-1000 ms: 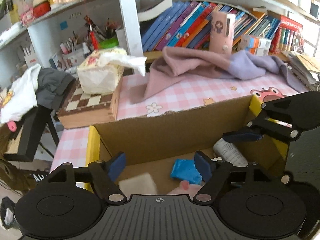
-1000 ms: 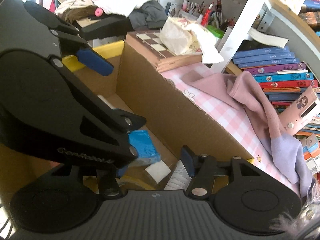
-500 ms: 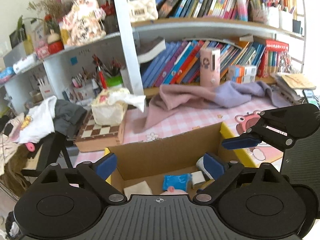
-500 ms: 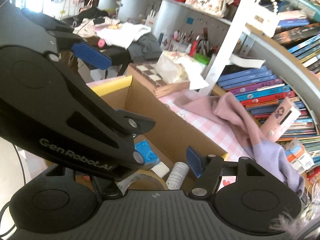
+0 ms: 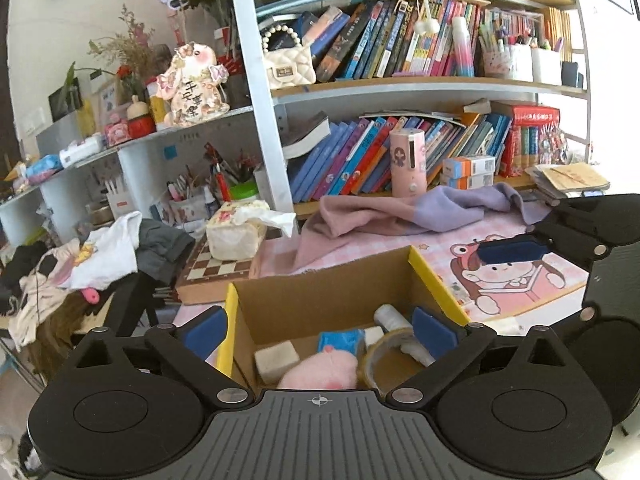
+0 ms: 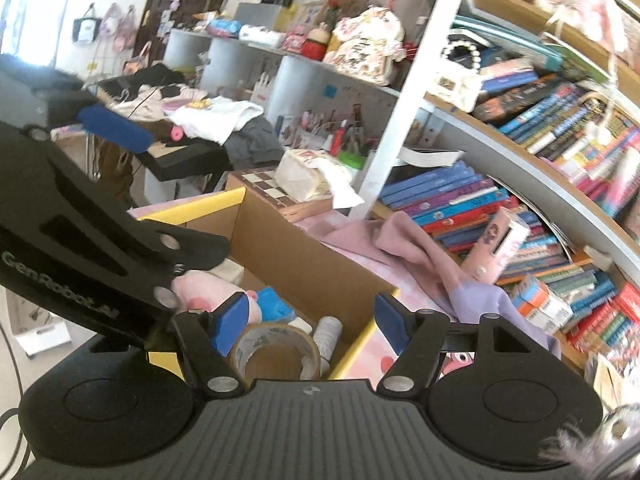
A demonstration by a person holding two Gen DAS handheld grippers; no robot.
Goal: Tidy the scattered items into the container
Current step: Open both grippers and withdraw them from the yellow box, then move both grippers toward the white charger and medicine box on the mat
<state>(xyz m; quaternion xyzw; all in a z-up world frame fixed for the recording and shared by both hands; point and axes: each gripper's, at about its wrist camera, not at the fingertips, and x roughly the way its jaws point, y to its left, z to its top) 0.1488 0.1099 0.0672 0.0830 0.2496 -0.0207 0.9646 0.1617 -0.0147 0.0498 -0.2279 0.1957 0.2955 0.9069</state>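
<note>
An open cardboard box point(image 5: 328, 300) with yellow flaps stands on the pink checked table; it also shows in the right wrist view point(image 6: 304, 264). Inside lie a pink plush toy point(image 5: 320, 372), a blue packet point(image 5: 340, 340), a tape roll point(image 5: 384, 360), a white block point(image 5: 276, 356) and a white spool point(image 5: 390, 316). My left gripper point(image 5: 320, 330) is open and empty above the box. My right gripper point(image 6: 308, 320) is open and empty above the tape roll point(image 6: 276, 352) and box corner. Each gripper shows at the other view's edge.
A pink and purple cloth point(image 5: 400, 216) lies behind the box. A tissue box point(image 5: 236, 232) sits on a chessboard case point(image 5: 216, 276) at the left. A cartoon mat point(image 5: 508, 276) lies at the right. Bookshelves point(image 5: 400, 140) stand behind. Clothes point(image 5: 100, 256) are piled at far left.
Both grippers have risen and pulled back from inside the box. The box now looks smaller and lower, and more of the shelves shows. Both stay open and empty.
</note>
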